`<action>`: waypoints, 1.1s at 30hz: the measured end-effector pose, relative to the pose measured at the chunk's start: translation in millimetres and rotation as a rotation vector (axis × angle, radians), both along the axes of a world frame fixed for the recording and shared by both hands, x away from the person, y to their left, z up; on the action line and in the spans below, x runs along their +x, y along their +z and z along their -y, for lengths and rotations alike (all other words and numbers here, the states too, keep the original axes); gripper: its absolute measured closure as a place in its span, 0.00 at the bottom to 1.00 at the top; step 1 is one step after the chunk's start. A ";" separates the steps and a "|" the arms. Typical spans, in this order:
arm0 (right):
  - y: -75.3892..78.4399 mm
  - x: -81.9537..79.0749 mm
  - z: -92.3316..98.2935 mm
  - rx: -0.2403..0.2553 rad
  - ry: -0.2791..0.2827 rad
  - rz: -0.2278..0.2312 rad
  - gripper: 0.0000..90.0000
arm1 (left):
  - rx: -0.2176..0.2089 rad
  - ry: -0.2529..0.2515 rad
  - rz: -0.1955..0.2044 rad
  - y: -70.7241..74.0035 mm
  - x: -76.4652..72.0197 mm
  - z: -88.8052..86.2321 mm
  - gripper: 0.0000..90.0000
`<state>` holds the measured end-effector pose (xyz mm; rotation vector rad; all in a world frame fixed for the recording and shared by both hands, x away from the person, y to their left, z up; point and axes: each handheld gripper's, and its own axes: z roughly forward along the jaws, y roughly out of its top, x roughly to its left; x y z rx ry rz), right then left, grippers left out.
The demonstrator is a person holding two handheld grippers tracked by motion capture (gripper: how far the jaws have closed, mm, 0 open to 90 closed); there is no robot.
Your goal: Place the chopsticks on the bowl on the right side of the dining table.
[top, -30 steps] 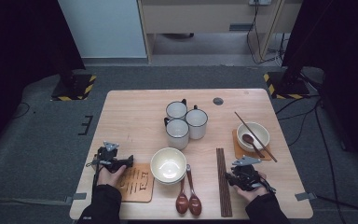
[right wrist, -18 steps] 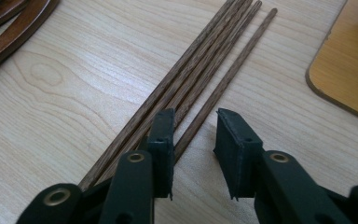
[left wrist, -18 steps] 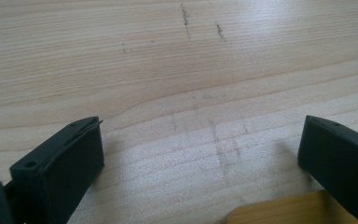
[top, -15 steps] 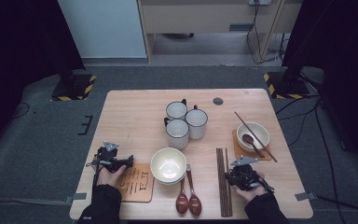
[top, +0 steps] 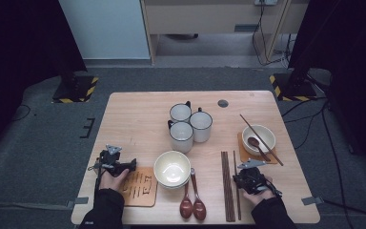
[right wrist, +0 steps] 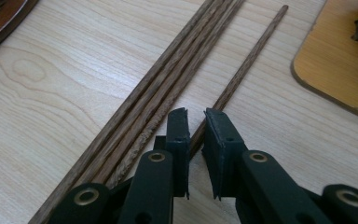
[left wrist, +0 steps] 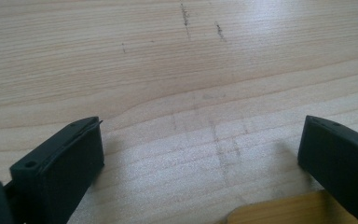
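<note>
My right gripper (right wrist: 196, 116) sits low over the tabletop (top: 138, 119), jaws just closing around the lone chopstick (right wrist: 242, 70); my left gripper (left wrist: 200, 154) (resting low) gapes empty.

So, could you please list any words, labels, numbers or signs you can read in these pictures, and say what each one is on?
Dark marks on the wooden coaster beside the left gripper: they look like printed characters, too small and blurred to read.
Yellow-and-black hazard stripes on the two stand bases on the floor: a warning pattern, no words.
Mugs, bowls, chopsticks, table: no text to be seen.
</note>
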<state>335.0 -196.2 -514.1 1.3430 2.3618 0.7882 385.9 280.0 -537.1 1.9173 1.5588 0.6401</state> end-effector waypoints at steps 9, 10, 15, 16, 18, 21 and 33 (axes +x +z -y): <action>1.3 0.8 6.9 -0.012 -0.030 -0.009 0.92 | 0.000 0.000 0.000 0.0 0.0 0.0 0.00; 1.5 1.0 7.7 -0.013 -0.032 -0.010 0.93 | 0.000 0.000 0.000 0.0 0.0 0.0 0.00; 1.6 2.3 10.1 -0.015 -0.046 -0.012 0.93 | 0.000 0.000 0.000 0.0 -0.1 0.0 0.00; 1.5 2.6 10.4 -0.019 -0.049 -0.010 0.93 | 0.000 0.000 0.000 0.0 -0.1 0.0 0.00; 1.6 3.3 11.6 -0.025 -0.052 -0.008 0.94 | 0.000 0.000 0.000 0.0 -0.1 0.0 0.00; 1.7 4.7 13.7 -0.022 -0.062 -0.011 0.94 | 0.000 0.000 0.000 0.0 -0.1 0.0 0.00; 1.9 11.3 17.9 -0.033 -0.072 -0.008 0.94 | 0.000 0.000 0.000 0.0 -0.1 0.0 0.00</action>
